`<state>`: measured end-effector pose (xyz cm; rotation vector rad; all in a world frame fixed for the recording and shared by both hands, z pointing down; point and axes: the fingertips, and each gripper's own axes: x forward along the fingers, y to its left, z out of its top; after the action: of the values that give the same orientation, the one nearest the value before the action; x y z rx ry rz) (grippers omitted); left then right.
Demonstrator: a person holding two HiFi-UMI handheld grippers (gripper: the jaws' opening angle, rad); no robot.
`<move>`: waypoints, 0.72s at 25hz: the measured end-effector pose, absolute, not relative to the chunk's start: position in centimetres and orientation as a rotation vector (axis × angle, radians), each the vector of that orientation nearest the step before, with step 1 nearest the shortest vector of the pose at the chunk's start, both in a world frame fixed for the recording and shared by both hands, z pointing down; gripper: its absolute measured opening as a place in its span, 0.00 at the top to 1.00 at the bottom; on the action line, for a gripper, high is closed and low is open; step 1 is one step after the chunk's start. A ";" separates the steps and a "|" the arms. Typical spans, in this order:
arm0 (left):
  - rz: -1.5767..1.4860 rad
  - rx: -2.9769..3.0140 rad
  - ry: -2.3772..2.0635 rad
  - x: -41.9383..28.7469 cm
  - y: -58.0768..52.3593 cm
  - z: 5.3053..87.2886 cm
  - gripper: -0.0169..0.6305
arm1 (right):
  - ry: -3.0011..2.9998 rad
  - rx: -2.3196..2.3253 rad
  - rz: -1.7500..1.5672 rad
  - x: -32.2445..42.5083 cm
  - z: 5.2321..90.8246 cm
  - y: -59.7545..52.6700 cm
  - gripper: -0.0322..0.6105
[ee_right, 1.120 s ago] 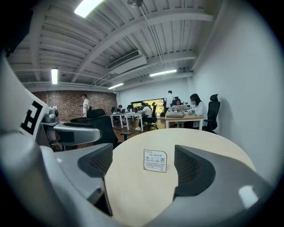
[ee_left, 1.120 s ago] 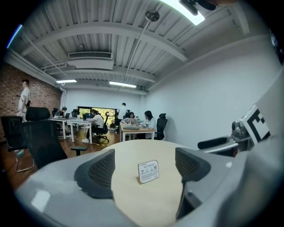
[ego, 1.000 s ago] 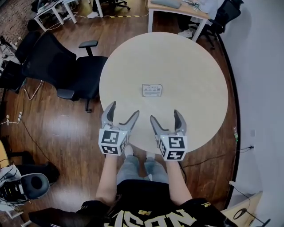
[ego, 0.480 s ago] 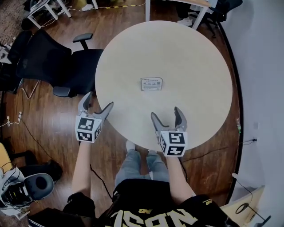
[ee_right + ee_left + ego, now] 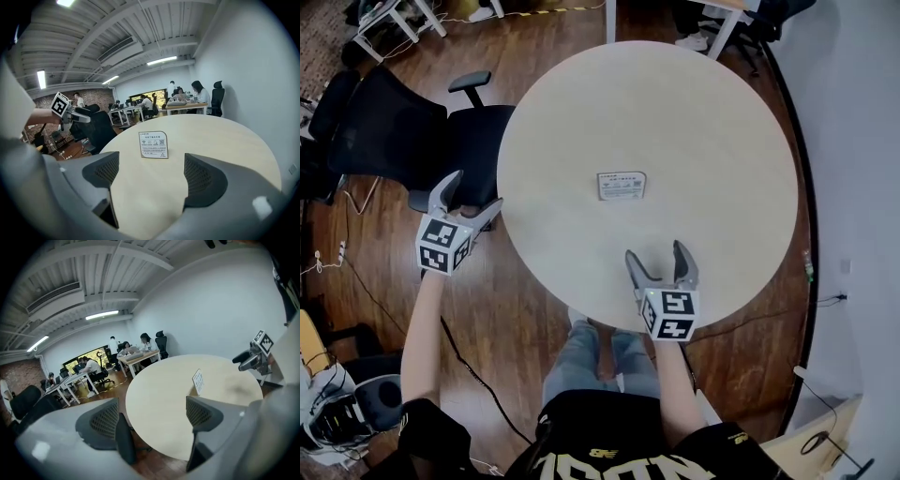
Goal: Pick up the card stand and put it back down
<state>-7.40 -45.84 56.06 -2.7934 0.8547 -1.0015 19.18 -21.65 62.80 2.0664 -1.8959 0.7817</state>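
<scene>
While the card stand point(image 5: 621, 186) stands untouched near the middle of the round, pale table point(image 5: 722, 112), both grippers hang well apart from it, jaws spread wide with nothing between them. Bare tabletop surrounds the stand on every side out to the rim. The right gripper point(image 5: 654, 251) hovers over the table's near edge, angled down and pointing toward the stand; in its own view the stand's printed face sits squarely between the two jaw pads, farther along the table. The left gripper point(image 5: 476, 189) is off the table altogether, beyond its left rim and above the wooden floor point(image 5: 516, 300), just beside a black office chair point(image 5: 412, 131) that crowds that side. From the left gripper view the stand shows nearly edge-on. A white wall point(image 5: 862, 141) runs close along the table's right side, leaving a narrow strip of floor there.

The print on the stand is too small to read in any view. The person's legs point(image 5: 591, 352) are partly hidden under the near rim. Desks point(image 5: 675, 14) along the top of the head view are cut off by the frame, and the people seated at the far desks in both gripper views are too distant to make out.
</scene>
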 end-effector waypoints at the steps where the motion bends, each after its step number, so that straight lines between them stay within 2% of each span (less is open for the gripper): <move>1: -1.020 -2.785 0.826 -7.3 -46.3 56.1 0.27 | -1.890 2.070 0.789 19.4 63.0 -21.7 0.27; 7: -1.039 -2.785 0.565 -4.8 -48.4 56.2 0.26 | -1.899 2.084 0.826 20.1 63.2 -22.8 0.27; 12: -0.940 -3.023 0.110 0.2 -46.7 58.4 0.12 | -1.941 2.108 0.841 20.4 62.8 -25.0 0.27; 18: -0.913 -3.168 -0.023 4.3 -46.0 63.0 0.12 | -1.960 2.120 0.855 20.6 62.7 -26.5 0.27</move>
<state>4.27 -46.02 62.96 -3.1681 -0.0232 -0.9131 20.59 -26.51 62.66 2.1201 -1.9596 0.8552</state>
